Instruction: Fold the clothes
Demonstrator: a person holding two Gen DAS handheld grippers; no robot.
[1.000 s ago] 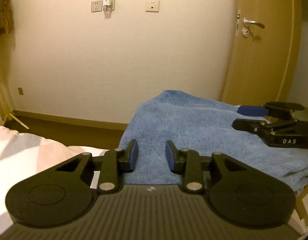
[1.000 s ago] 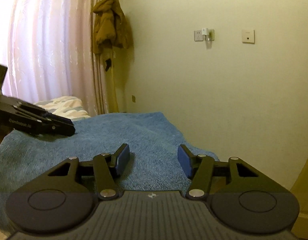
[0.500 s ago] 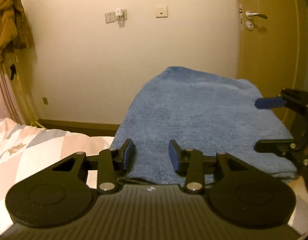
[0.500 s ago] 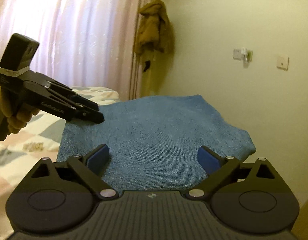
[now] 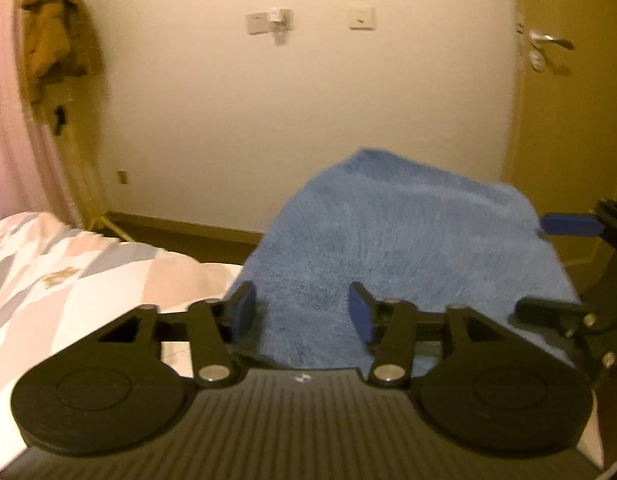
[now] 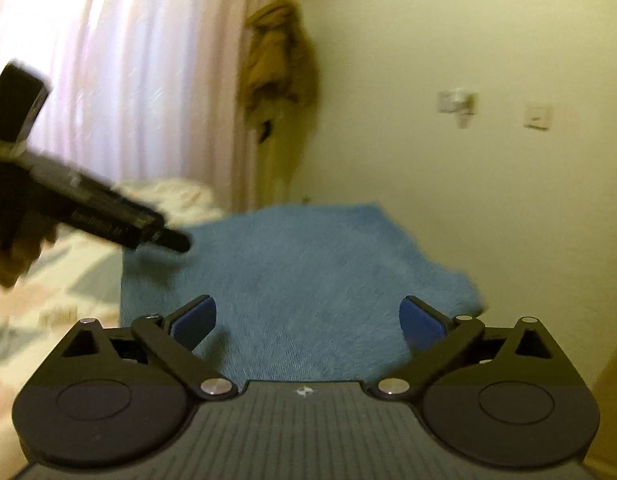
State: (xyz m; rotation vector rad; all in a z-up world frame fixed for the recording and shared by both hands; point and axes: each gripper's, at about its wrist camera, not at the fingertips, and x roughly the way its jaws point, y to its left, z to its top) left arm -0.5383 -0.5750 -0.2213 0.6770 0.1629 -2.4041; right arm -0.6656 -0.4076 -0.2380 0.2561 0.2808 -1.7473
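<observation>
A folded blue towel lies on the bed, its far end hanging off the bed's edge. My left gripper hovers at the towel's near left corner, open, with nothing held between its blue pads. My right gripper stands wide open over the near edge of the towel, also holding nothing. In the left wrist view the right gripper shows at the towel's right side, jaws apart. In the right wrist view the left gripper reaches over the towel's left corner, held by a hand.
A bed cover with pink, grey and white shapes spreads to the left. A brown coat hangs by the pink curtain. A wooden door with a handle stands at the right. The wall carries sockets.
Both grippers have let go of the towel and drawn back from it. The right jaws opened wide, then the left jaws widened. The towel now lies folded, and both views are blurred by motion.
</observation>
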